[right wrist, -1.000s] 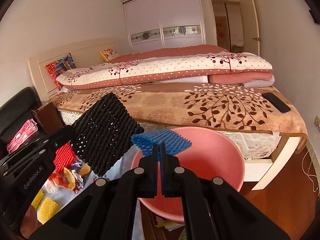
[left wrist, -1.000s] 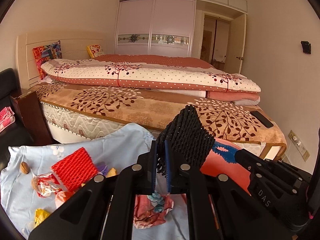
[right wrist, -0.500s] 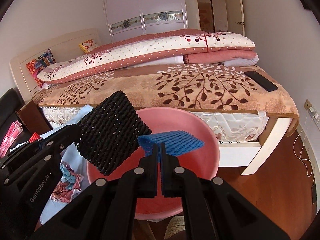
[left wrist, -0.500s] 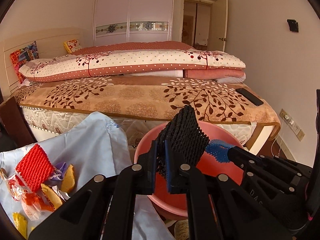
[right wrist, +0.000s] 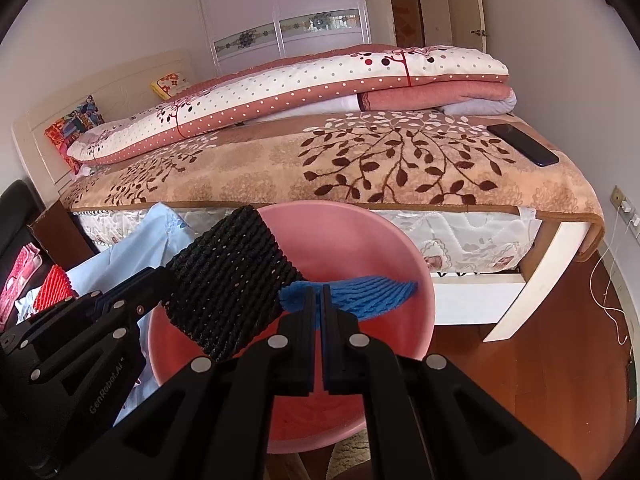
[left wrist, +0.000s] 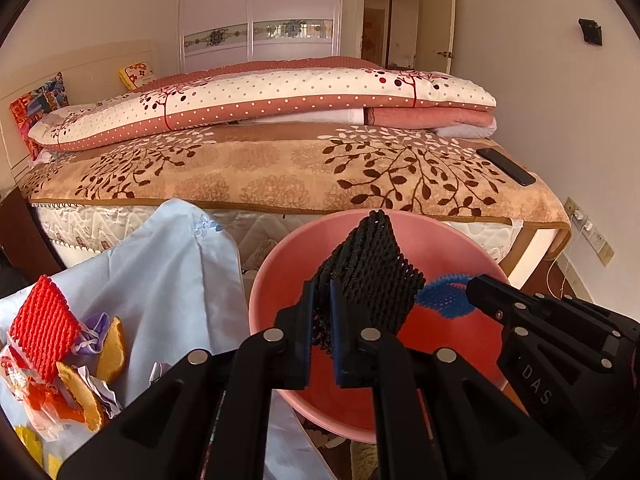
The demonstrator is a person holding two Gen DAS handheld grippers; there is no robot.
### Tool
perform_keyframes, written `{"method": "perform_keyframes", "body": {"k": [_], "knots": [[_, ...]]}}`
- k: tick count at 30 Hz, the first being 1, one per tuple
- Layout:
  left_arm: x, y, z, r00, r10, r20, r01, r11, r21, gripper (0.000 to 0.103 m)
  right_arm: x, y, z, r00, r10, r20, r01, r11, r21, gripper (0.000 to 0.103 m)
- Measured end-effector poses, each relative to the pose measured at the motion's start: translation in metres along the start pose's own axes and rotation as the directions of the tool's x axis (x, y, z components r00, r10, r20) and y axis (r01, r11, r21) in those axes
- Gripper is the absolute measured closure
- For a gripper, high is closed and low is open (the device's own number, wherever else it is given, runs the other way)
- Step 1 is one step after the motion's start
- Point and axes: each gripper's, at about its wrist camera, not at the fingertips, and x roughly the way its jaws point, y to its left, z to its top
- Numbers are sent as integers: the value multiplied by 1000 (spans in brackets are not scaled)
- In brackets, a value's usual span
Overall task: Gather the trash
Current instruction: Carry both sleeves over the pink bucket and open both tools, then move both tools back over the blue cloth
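My left gripper (left wrist: pixel 322 292) is shut on a black foam net (left wrist: pixel 370 276) and holds it over the pink basin (left wrist: pixel 280 276). My right gripper (right wrist: pixel 319 294) is shut on a blue foam net (right wrist: pixel 372 292), also over the pink basin (right wrist: pixel 348 236). The black net (right wrist: pixel 232 280) sits just left of the blue one in the right wrist view. The blue net (left wrist: pixel 444 294) and the right gripper show at the right in the left wrist view. A red foam net (left wrist: pixel 42 330), orange peels (left wrist: pixel 110 344) and wrappers (left wrist: pixel 24 384) lie on the light blue cloth (left wrist: pixel 168 272).
A bed with a brown leaf blanket (left wrist: pixel 280 168) and a folded quilt (left wrist: pixel 260 100) stands behind the basin. A phone (left wrist: pixel 506 166) lies at the bed's right corner. Wooden floor (right wrist: pixel 560 352) is to the right. A wardrobe (left wrist: pixel 260 16) stands at the back.
Both grippers have swung right from the cloth and down with their nets. Both nets now hang over the basin's inside, and the basin looks closer.
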Motion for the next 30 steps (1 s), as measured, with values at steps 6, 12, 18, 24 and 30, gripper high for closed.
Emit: {"method": "perform_keyframes", "body": {"k": [6, 12, 18, 24, 30], "knots": [[3, 6, 1, 999, -38, -29, 37, 999, -37, 95, 0, 2, 6, 1000, -3, 19, 3, 1000, -5, 101], [0, 12, 2, 997, -69, -39, 66, 995, -80, 93, -2, 2, 8, 999, -8, 40, 8, 1000, -1, 101], [-7, 12, 3, 997, -73, -26, 71, 994, -84, 72, -7, 2, 8, 999, -11, 51, 11, 1000, 4, 73], [-16, 11, 4, 997, -77, -12, 76, 994, -82, 70, -16, 4, 8, 998, -17, 67, 17, 1000, -5, 71], [-32, 14, 5, 997, -76, 13, 77, 994, -77, 69, -26, 10, 7, 997, -17, 81, 19, 1000, -19, 66]]}}
